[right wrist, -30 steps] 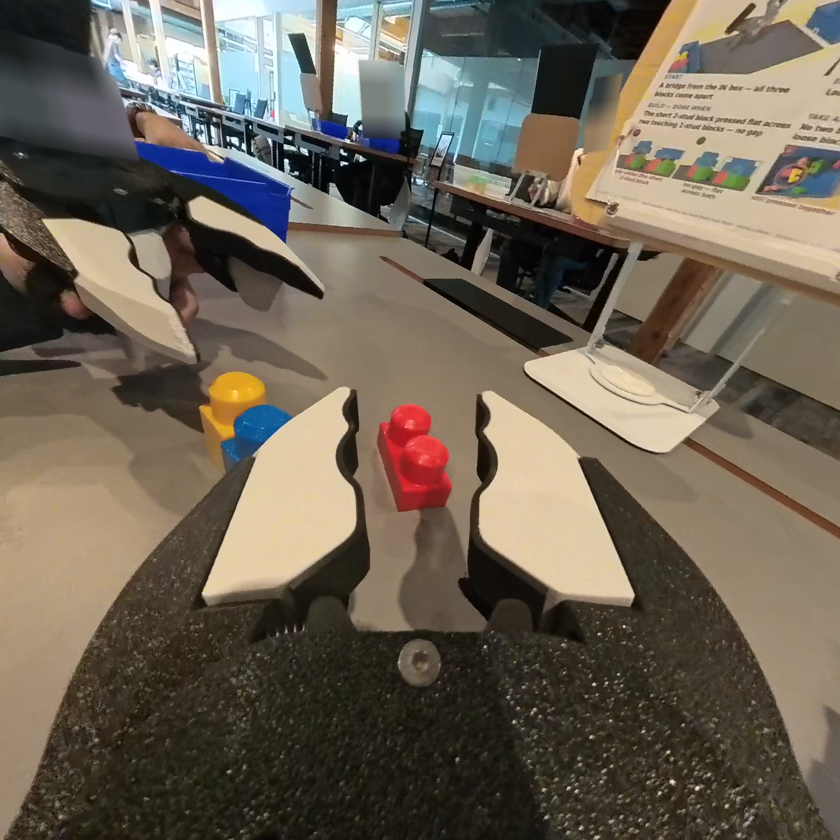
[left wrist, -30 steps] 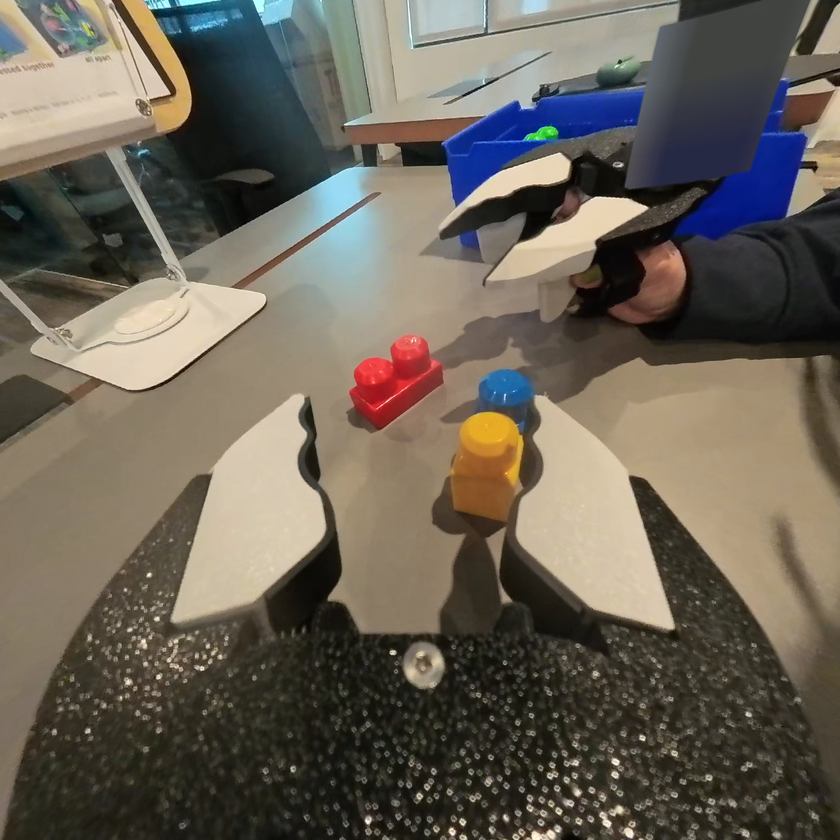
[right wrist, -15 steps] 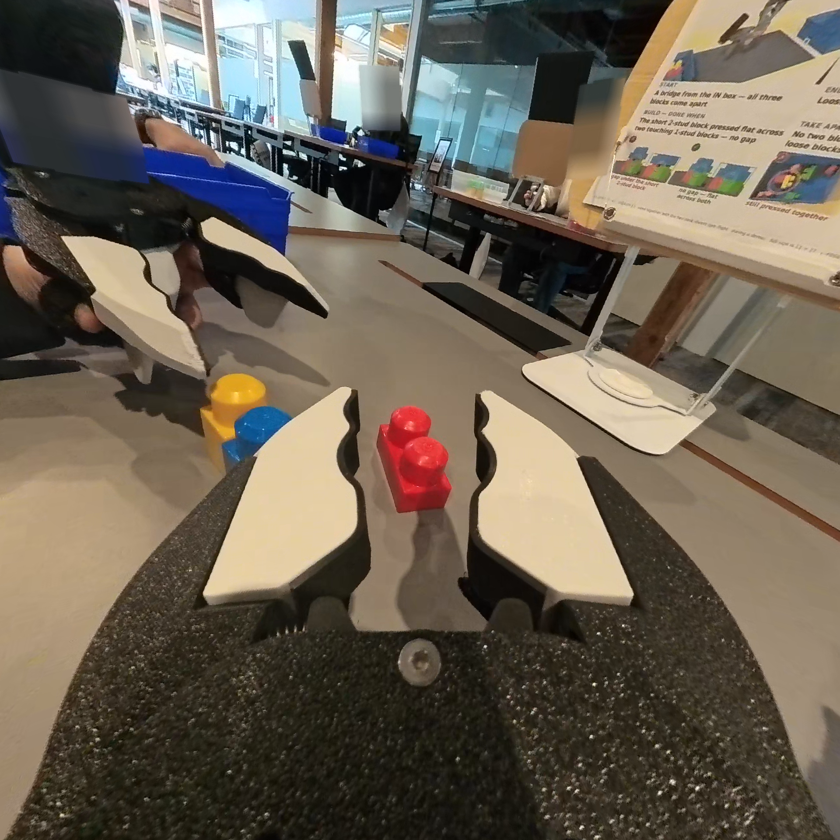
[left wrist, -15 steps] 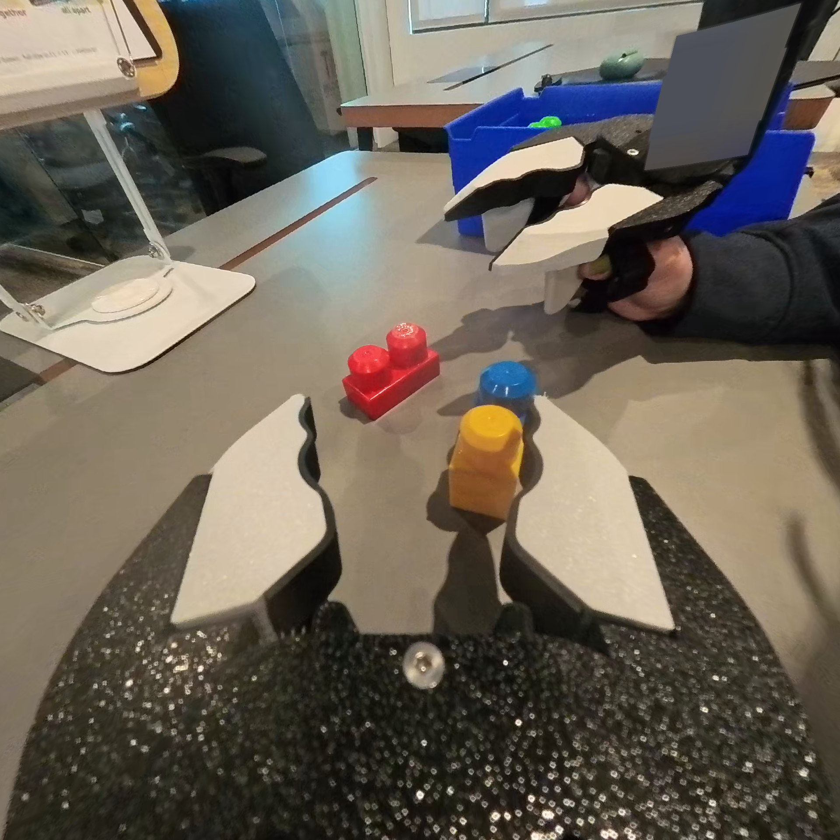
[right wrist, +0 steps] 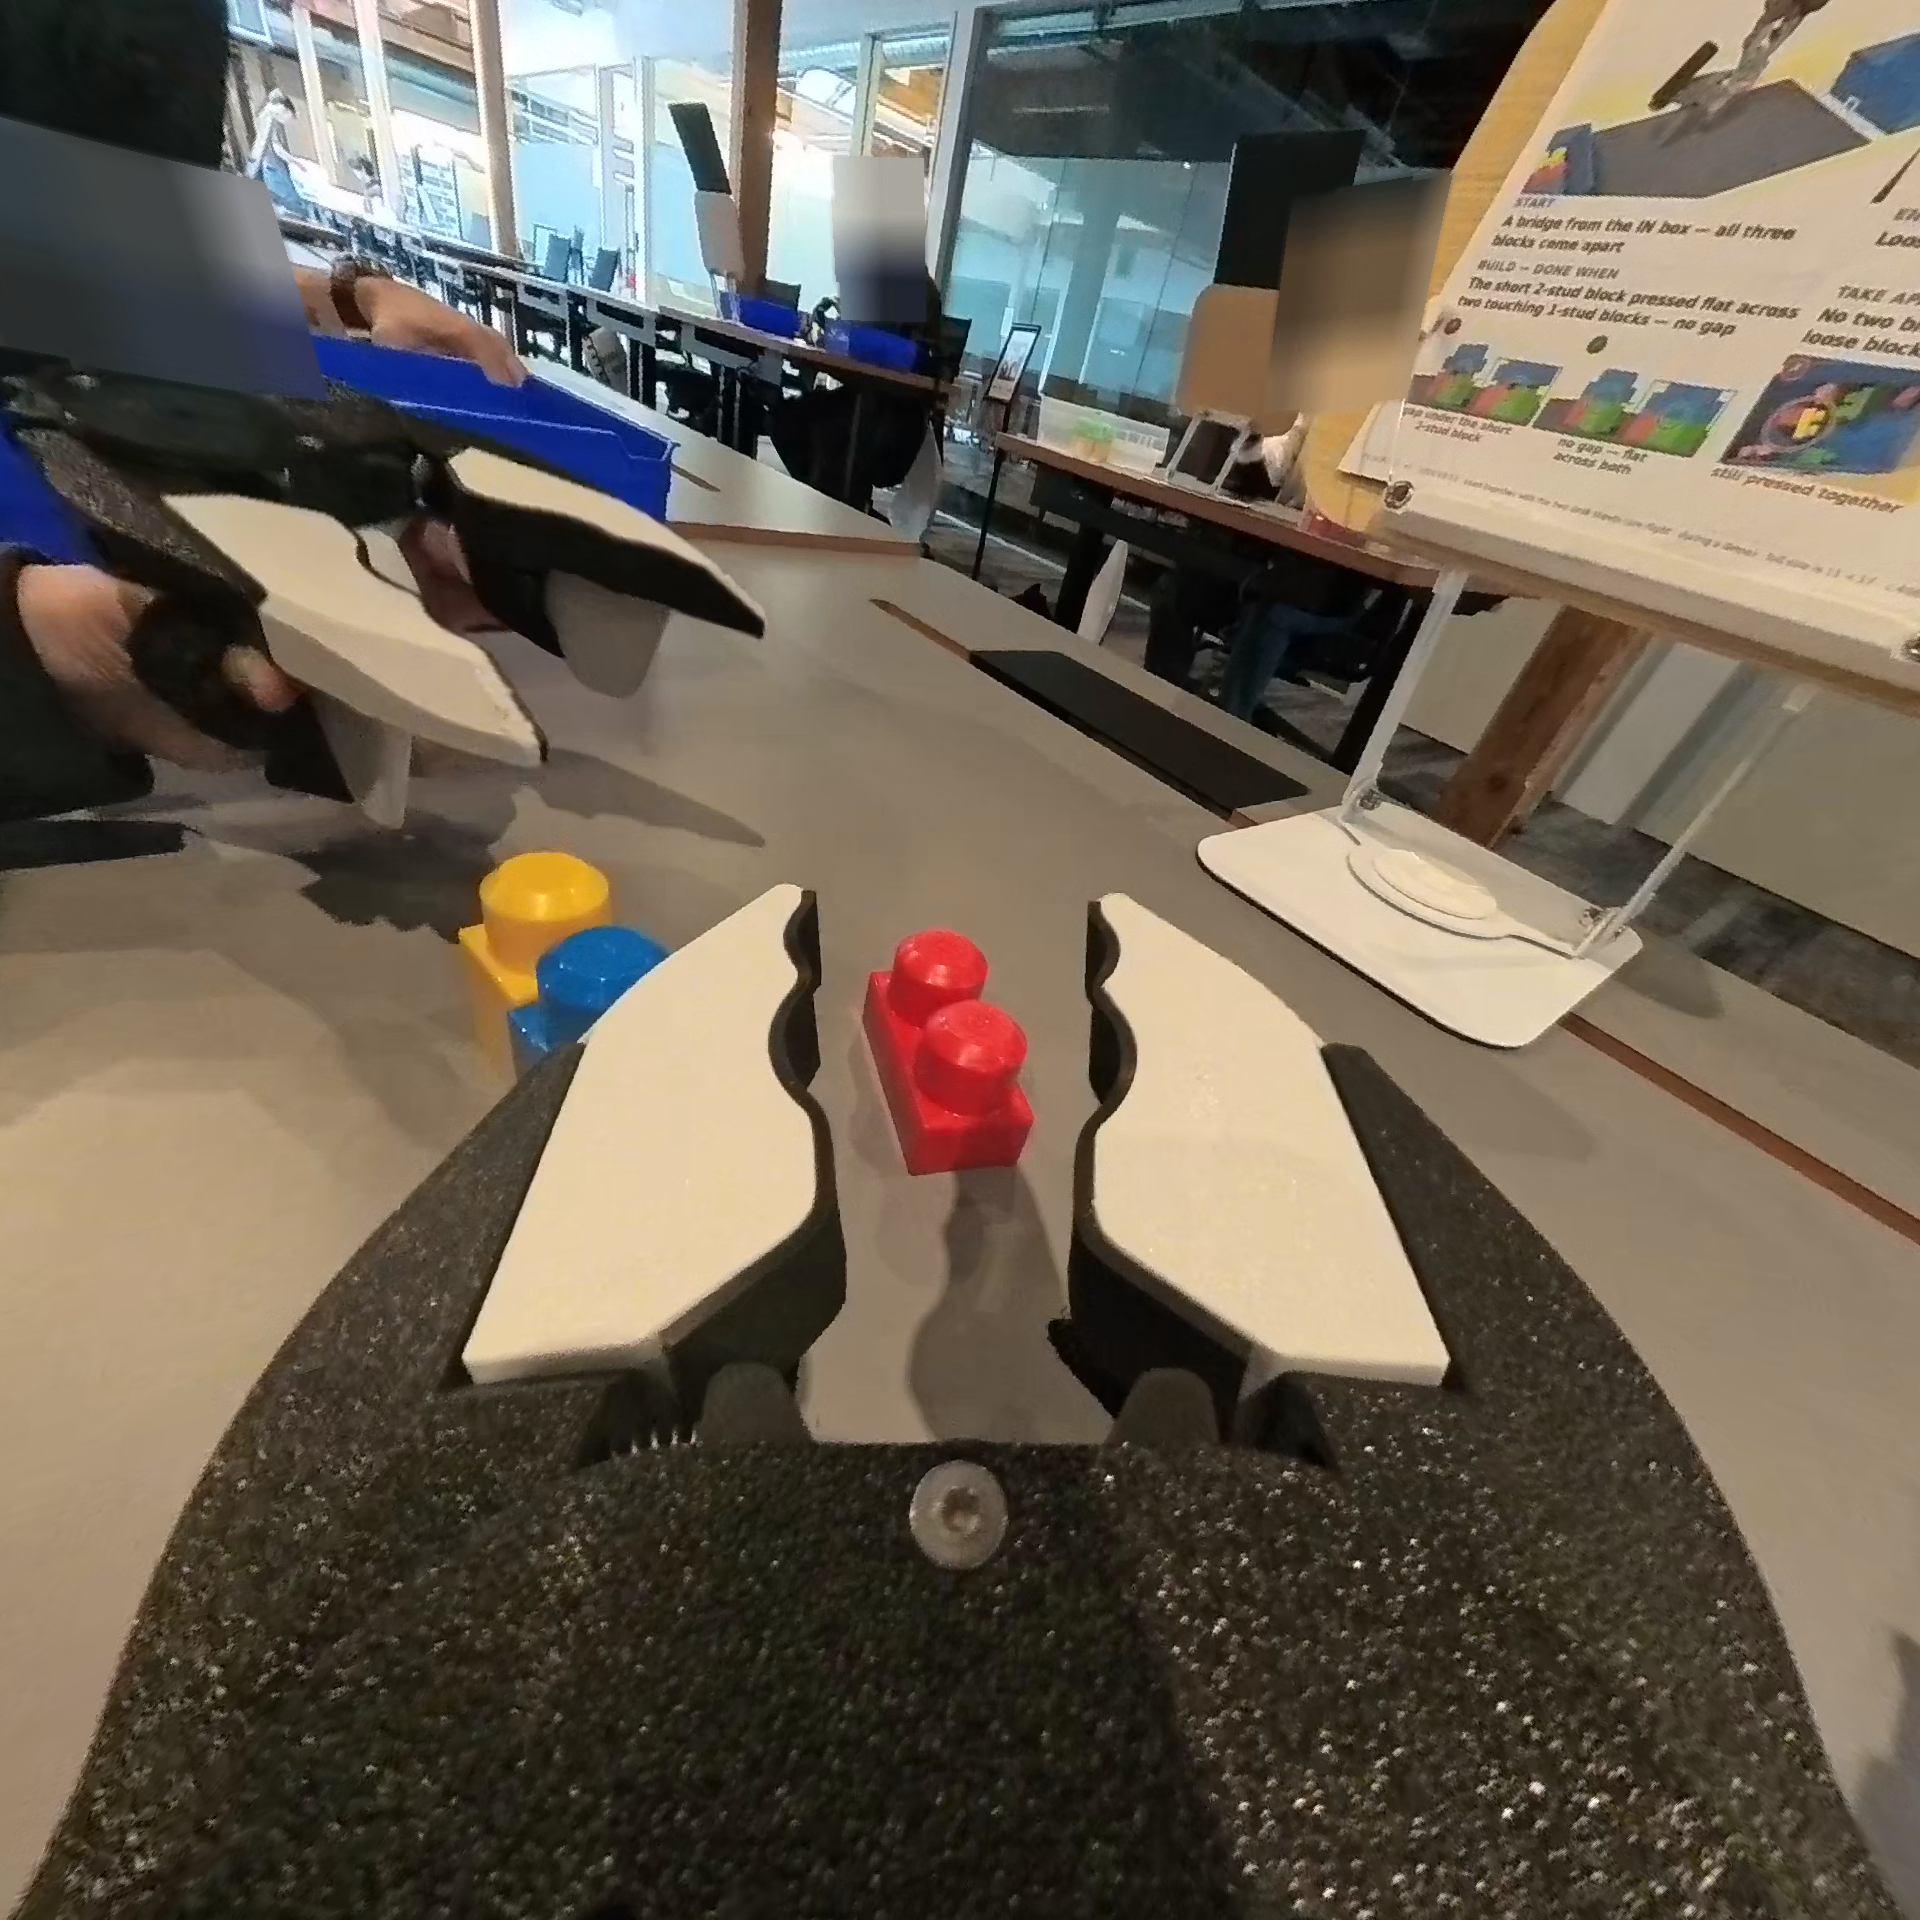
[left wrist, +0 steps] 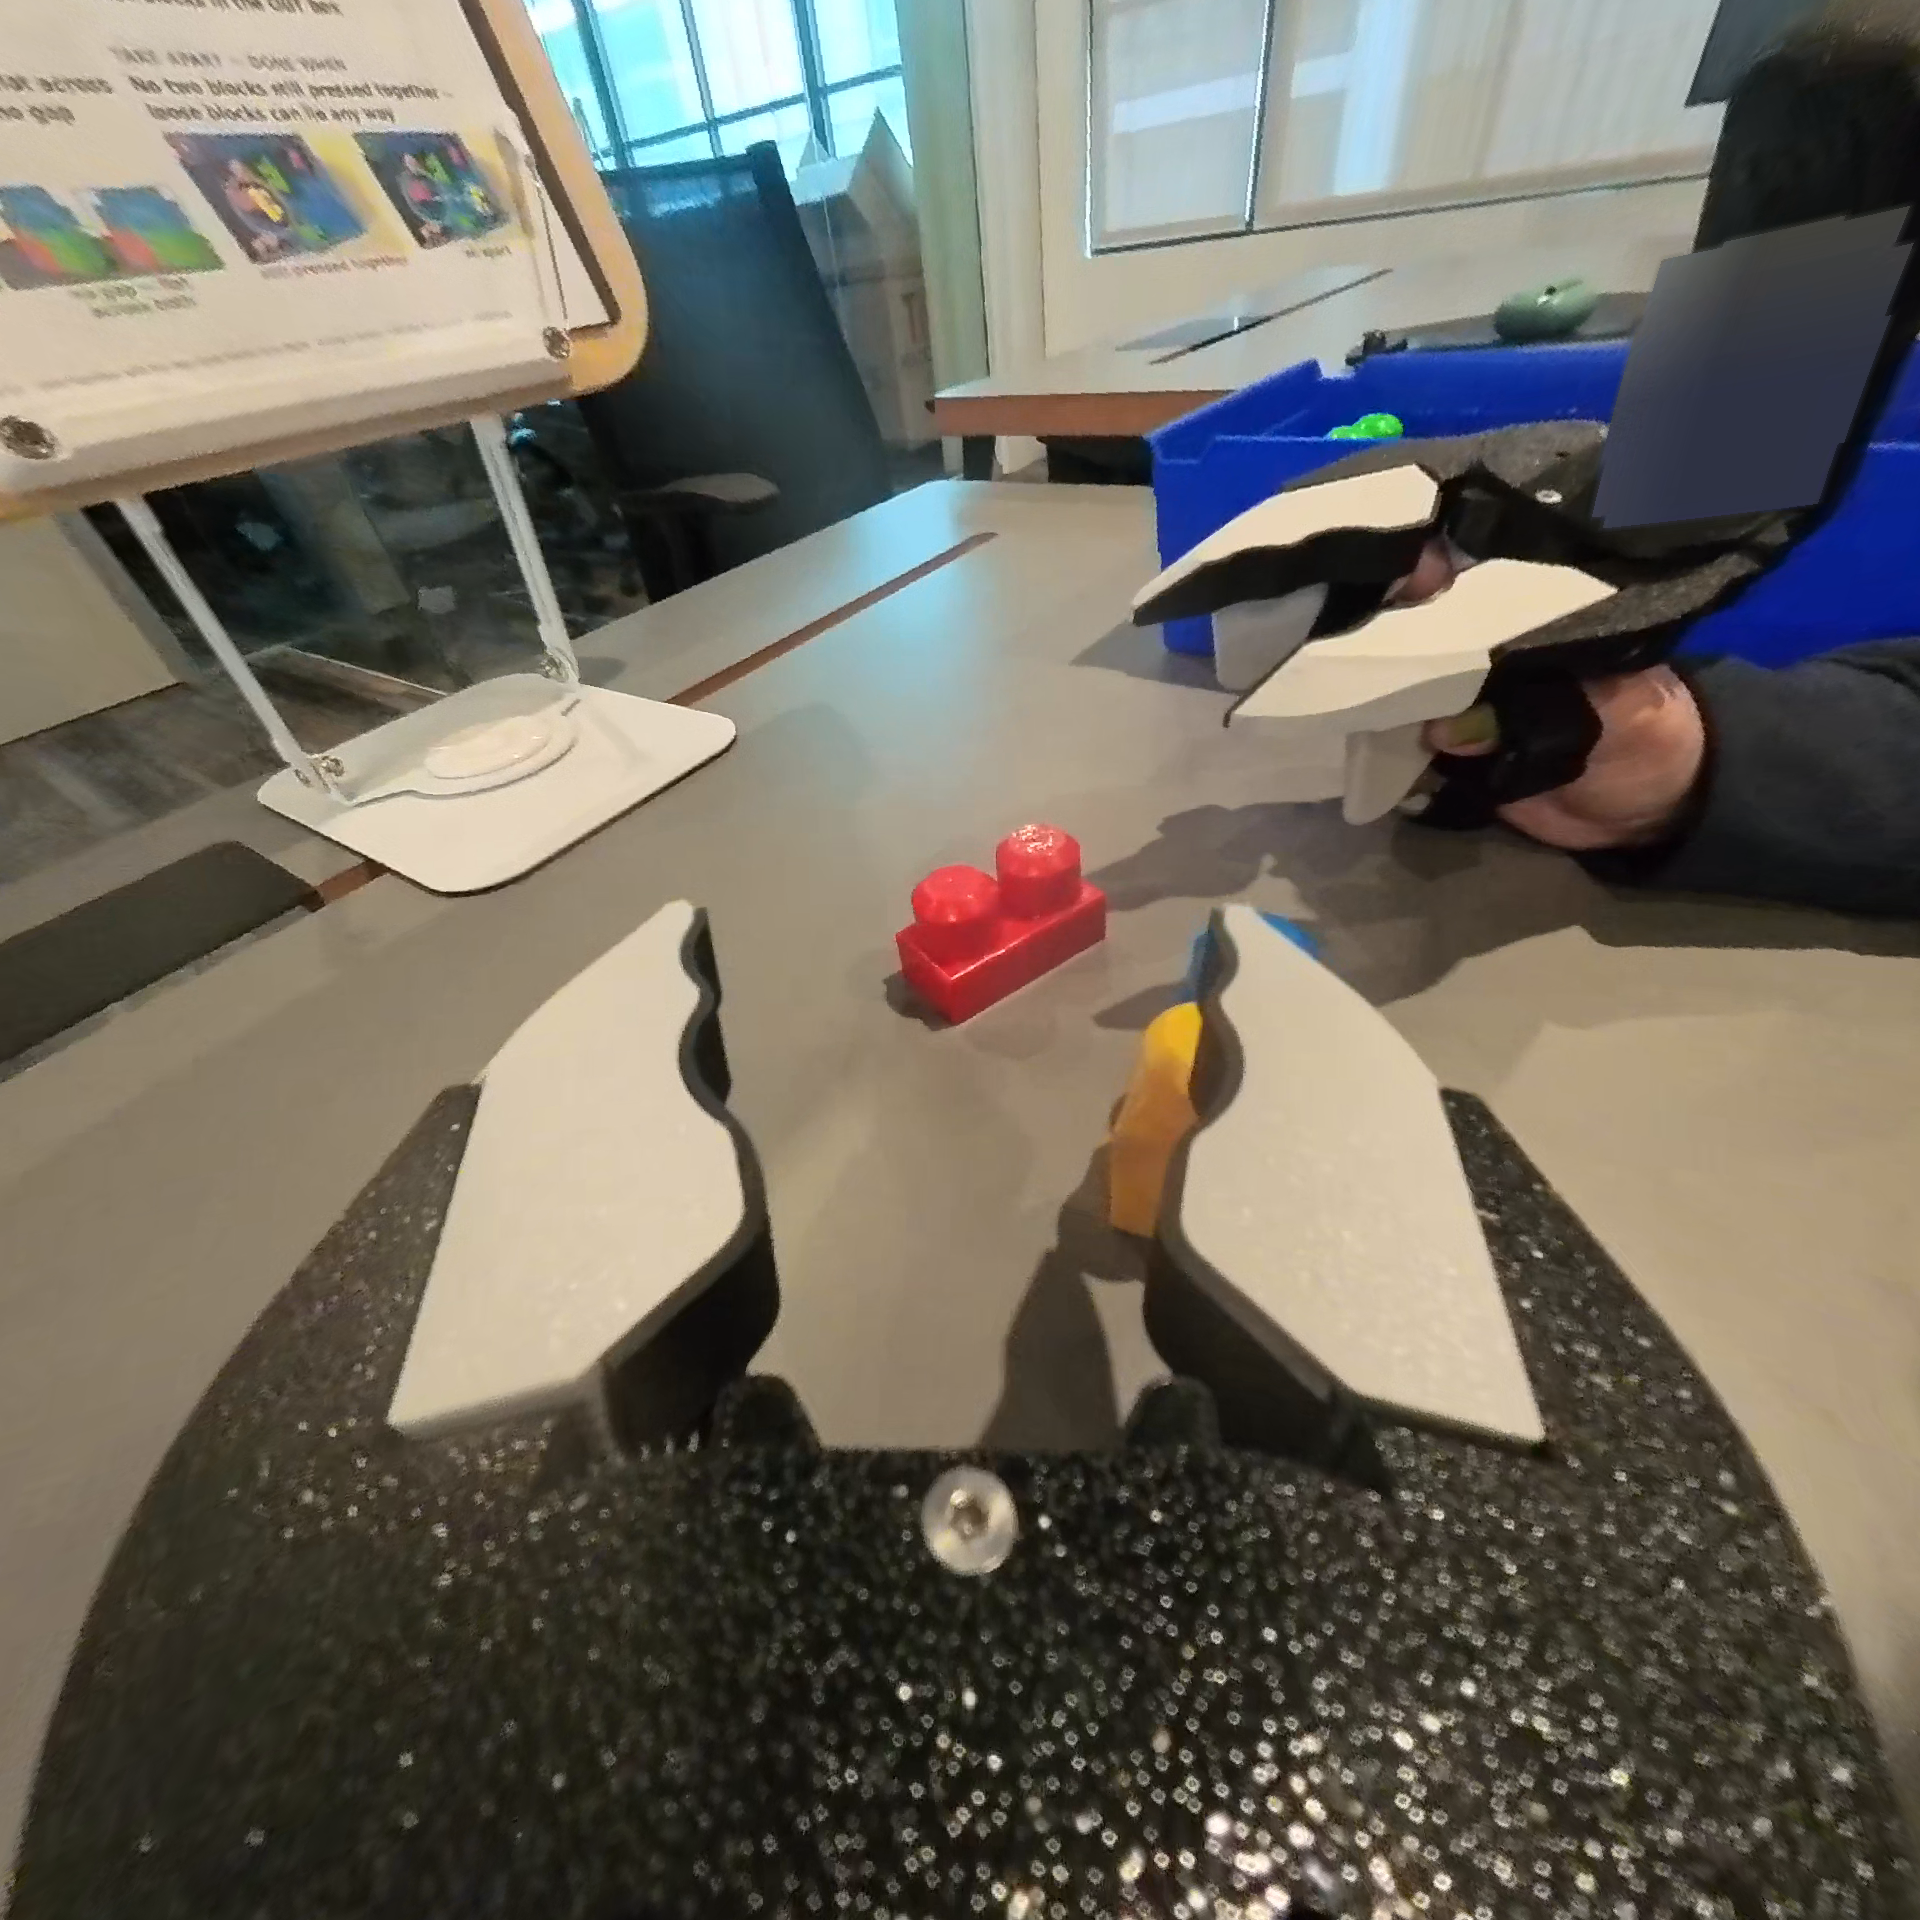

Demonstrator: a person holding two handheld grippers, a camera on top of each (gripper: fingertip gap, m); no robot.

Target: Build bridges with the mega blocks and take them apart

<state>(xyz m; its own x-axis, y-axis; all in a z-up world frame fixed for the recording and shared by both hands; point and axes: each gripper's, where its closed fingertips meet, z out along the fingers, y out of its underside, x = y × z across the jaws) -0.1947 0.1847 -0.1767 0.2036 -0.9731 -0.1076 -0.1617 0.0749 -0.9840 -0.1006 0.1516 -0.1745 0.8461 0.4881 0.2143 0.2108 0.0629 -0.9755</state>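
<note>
A red two-stud block [left wrist: 997, 925] lies on the grey table [left wrist: 727, 1039], in line with the gap of my left gripper [left wrist: 961, 914], which is open and empty. A yellow one-stud block [left wrist: 1158, 1101] and a blue one [left wrist: 1205, 956] stand touching each other, mostly hidden behind my right-hand finger [left wrist: 1330, 1143]. In the right wrist view the red block [right wrist: 951, 1049] shows between the fingers of my right gripper [right wrist: 948, 904], with a gap on both sides. That gripper is open and hovers above the table [left wrist: 1184, 665]. The yellow [right wrist: 540, 904] and blue [right wrist: 592, 977] blocks sit to its left. The left gripper [right wrist: 649, 686] hovers above them.
A blue bin [left wrist: 1299, 457] with a green piece in it stands at the back of the table. A sign on a white stand [left wrist: 499, 790] is at the table's side, next to a dark strip [right wrist: 1132, 727]. A hand and sleeve [left wrist: 1714, 769] hold the right gripper.
My left gripper has risen and swung, so the yellow and blue blocks slid behind its right finger. My right gripper has barely moved. The blocks stay in place and both grippers stay open.
</note>
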